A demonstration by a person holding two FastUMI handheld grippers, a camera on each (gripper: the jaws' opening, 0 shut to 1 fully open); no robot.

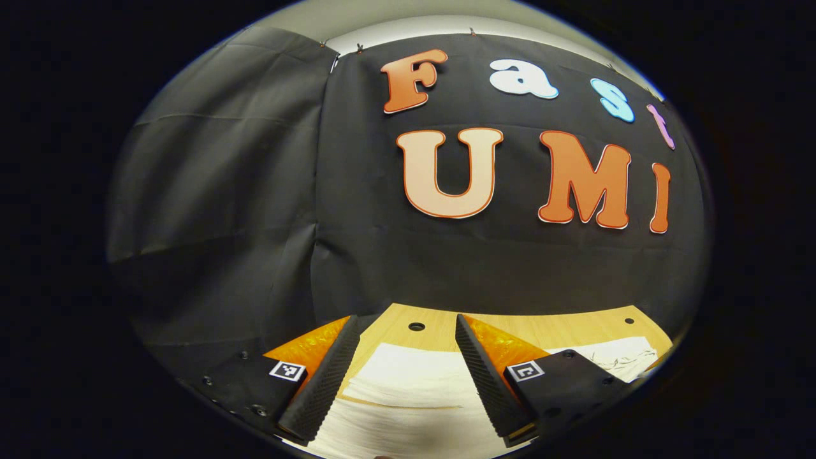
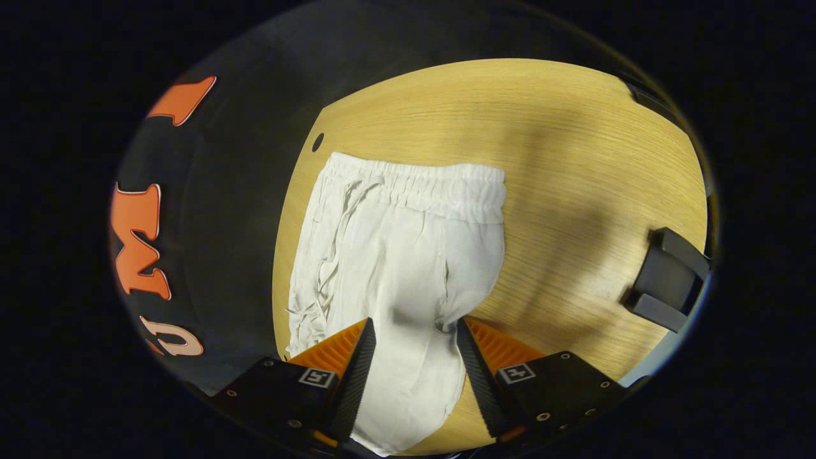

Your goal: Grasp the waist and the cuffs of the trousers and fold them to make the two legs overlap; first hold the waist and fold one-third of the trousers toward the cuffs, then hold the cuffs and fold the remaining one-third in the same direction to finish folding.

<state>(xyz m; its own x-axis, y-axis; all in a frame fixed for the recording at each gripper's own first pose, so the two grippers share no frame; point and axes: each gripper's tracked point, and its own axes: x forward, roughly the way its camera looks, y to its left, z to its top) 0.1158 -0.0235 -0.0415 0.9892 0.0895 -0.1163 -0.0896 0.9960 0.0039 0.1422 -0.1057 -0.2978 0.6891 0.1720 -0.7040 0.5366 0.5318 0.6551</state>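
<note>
I've got the trousers (image 2: 395, 255) flat on the table (image 2: 574, 159), waistband at 12 o'clock in the right gripper view, legs running toward 6. Right gripper (image 2: 414, 370) spread, straddling the leg cloth w/o pinching. Left gripper (image 1: 401, 376) also agape, over white fabric. Risk, imo: thin cloth, so a shallow bite grabs one layer only & the fold skews. No containers; black block (image 2: 669, 280) at 3 o'clock.
</note>
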